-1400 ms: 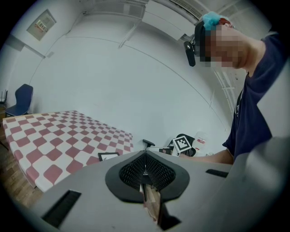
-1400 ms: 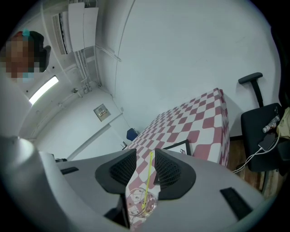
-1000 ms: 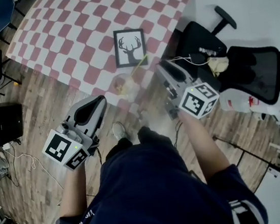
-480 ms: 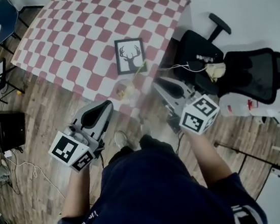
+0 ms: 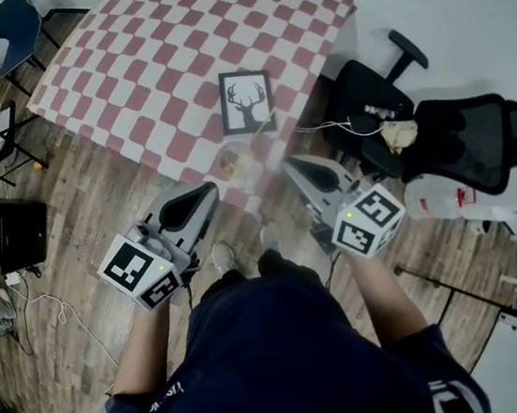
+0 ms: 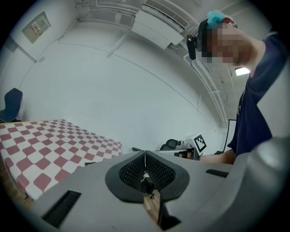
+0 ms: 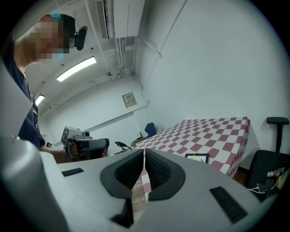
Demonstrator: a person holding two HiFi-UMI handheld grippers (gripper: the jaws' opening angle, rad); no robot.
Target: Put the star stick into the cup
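A clear cup stands near the front edge of the red-and-white checked table. A thin yellow stick leans out of it toward a framed deer picture. Both grippers hang over the floor, short of the table edge. My left gripper is below and left of the cup, jaws together and empty. My right gripper is below and right of the cup. Its jaws are closing, almost together, with nothing between them. The right gripper view shows the deer picture far off.
Two black office chairs stand to the right of the table. A blue chair is at the far left, and a black box with cables lies on the wooden floor. The person's shoes are below the cup.
My right gripper has drawn back from the table edge toward the person's body. My left gripper has shifted slightly up and right. The cup and stick have not moved on the table.
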